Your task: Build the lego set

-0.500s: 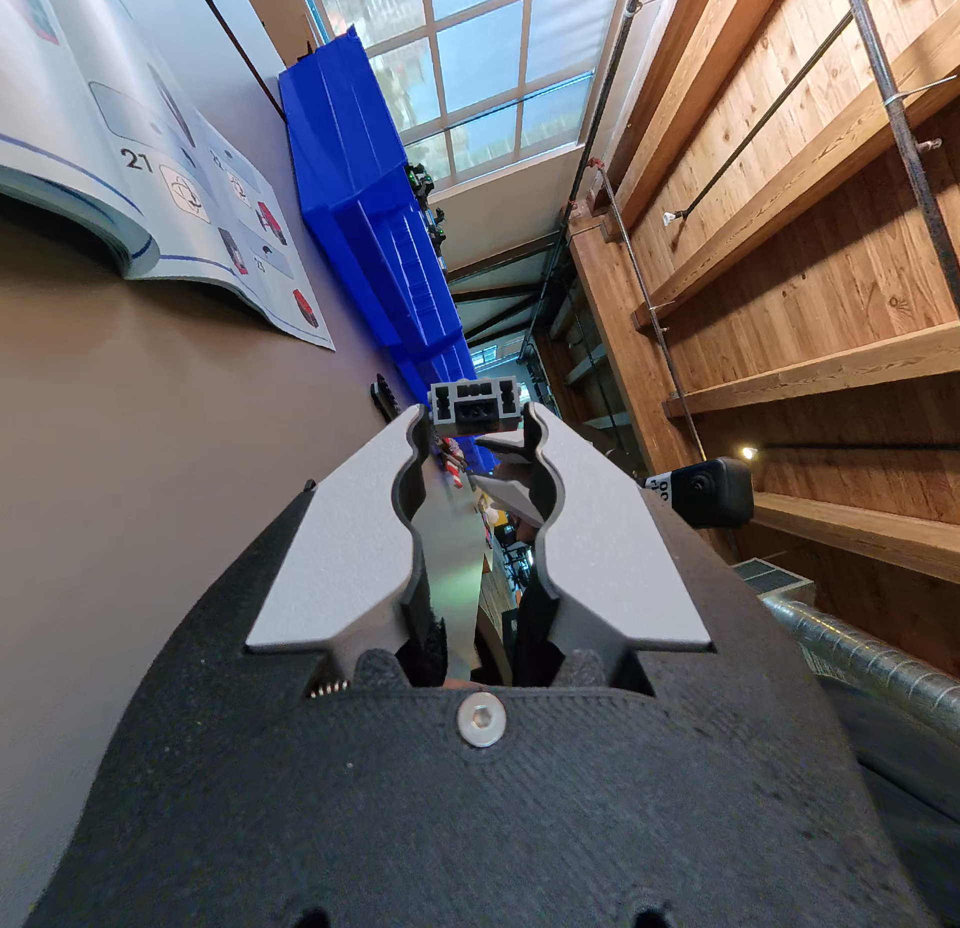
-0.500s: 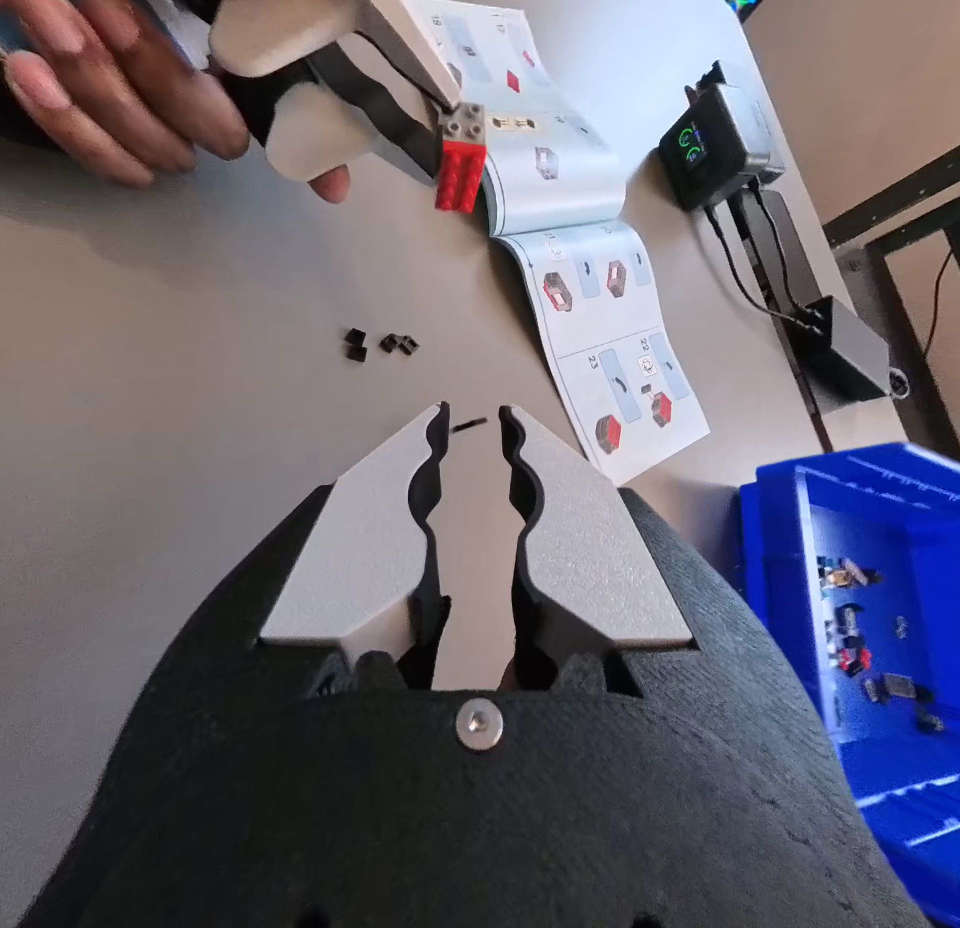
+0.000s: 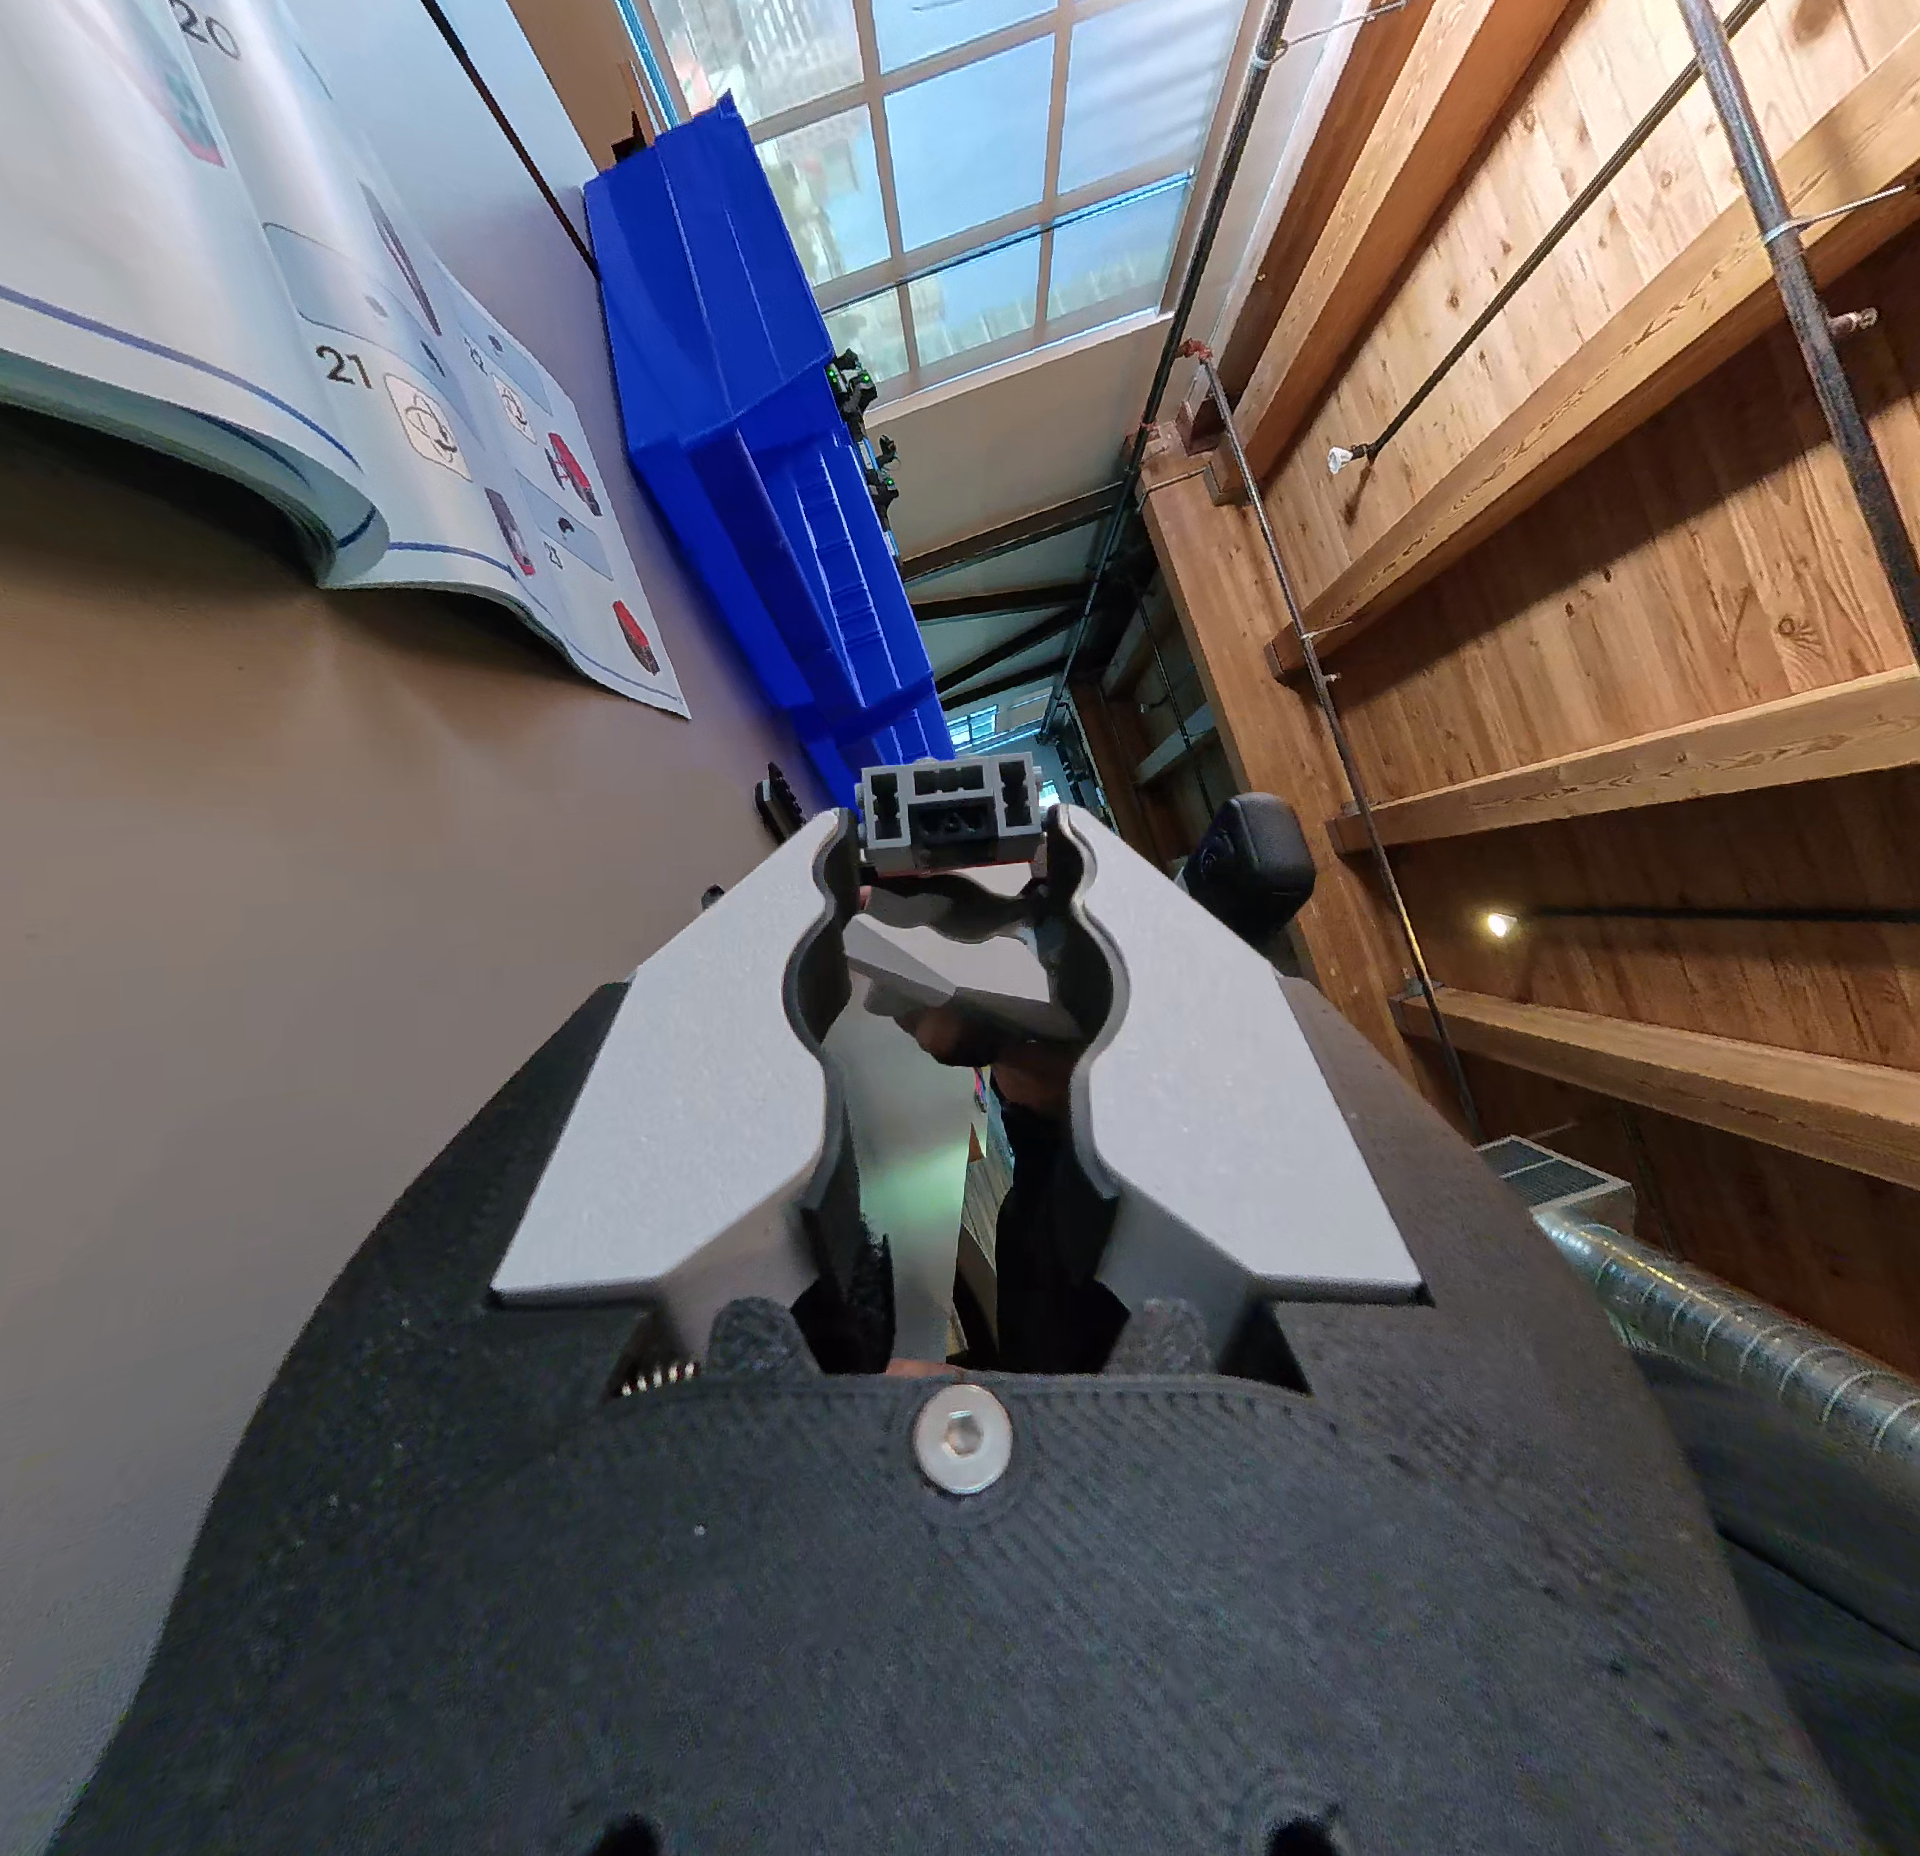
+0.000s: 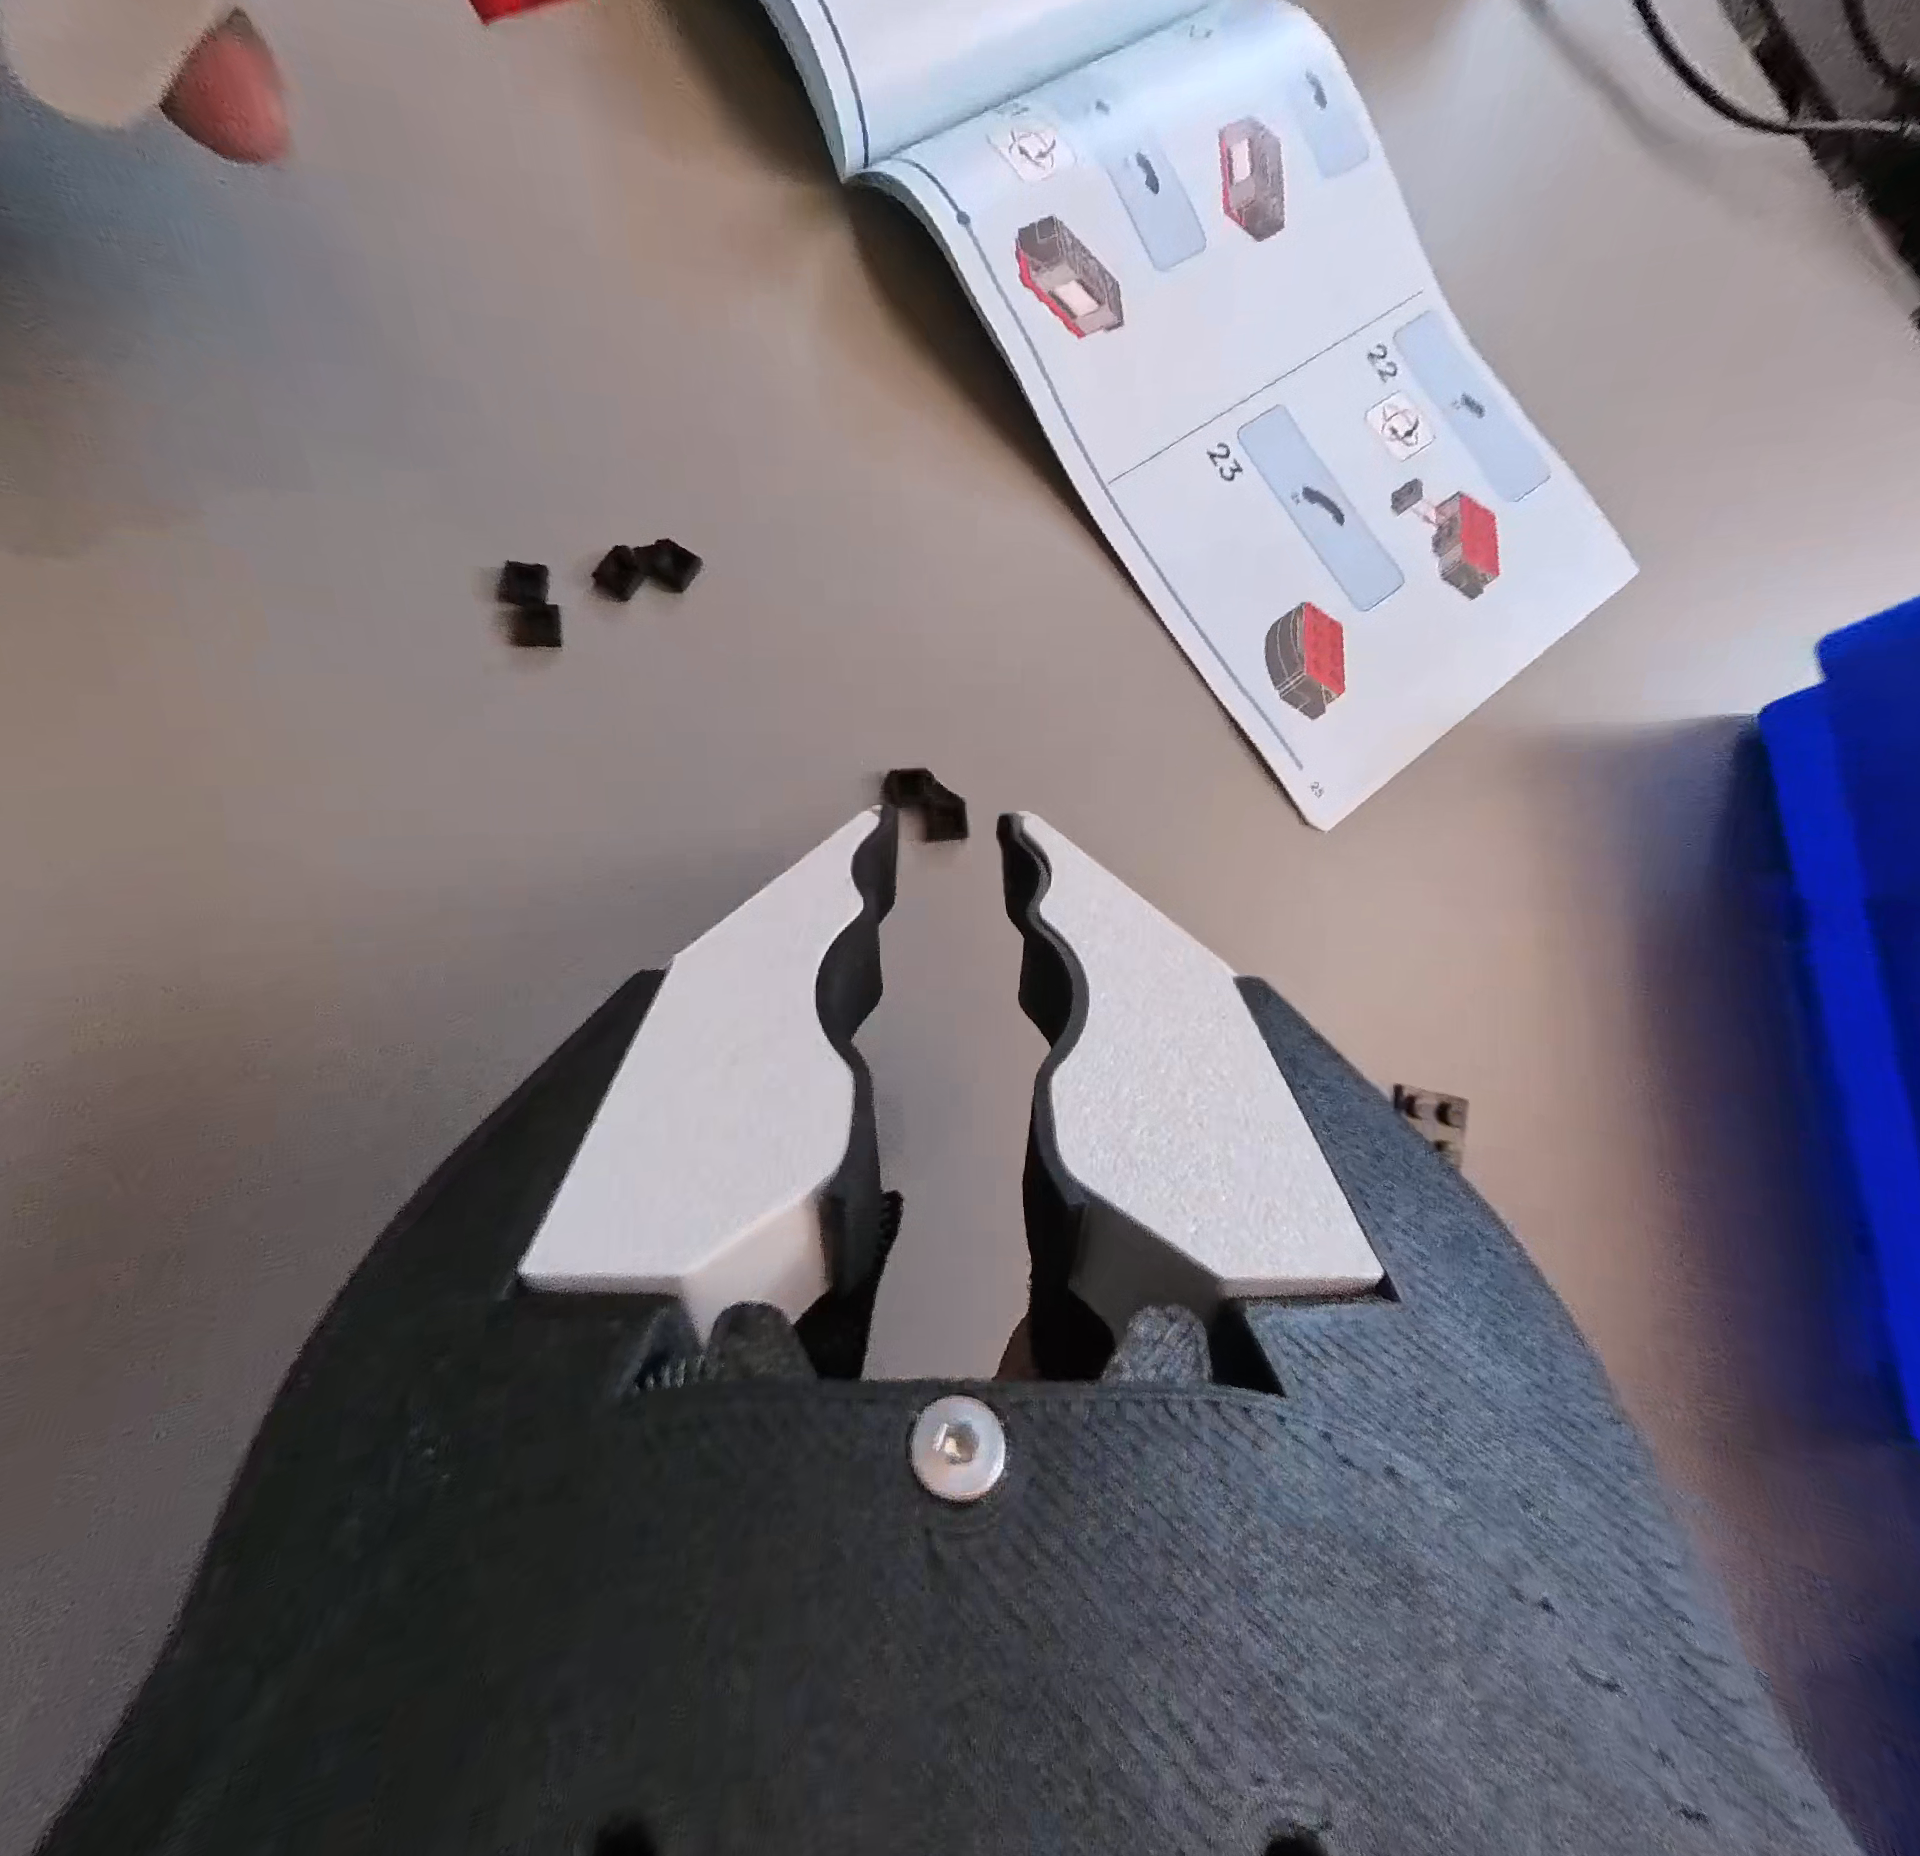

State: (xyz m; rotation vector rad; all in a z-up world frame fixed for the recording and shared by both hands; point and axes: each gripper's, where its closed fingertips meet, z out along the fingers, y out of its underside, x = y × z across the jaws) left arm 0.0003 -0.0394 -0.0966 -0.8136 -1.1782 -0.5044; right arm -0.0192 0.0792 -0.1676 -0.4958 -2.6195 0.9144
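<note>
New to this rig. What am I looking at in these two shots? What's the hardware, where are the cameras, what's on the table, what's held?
No robot arm here: a person holds a two-finger claw in each hand, and each claw carries a wide-angle camera looking along its fingers.

The left wrist view shows the left claw shut on a small grey-and-red lego assembly, raised off the table and seen side-on.

The right wrist view looks down at the table. The right claw is open and empty, with a small black lego piece just beyond its tips. Four more black pieces lie further out. An open instruction booklet and a blue parts bin sit to the right.
</note>
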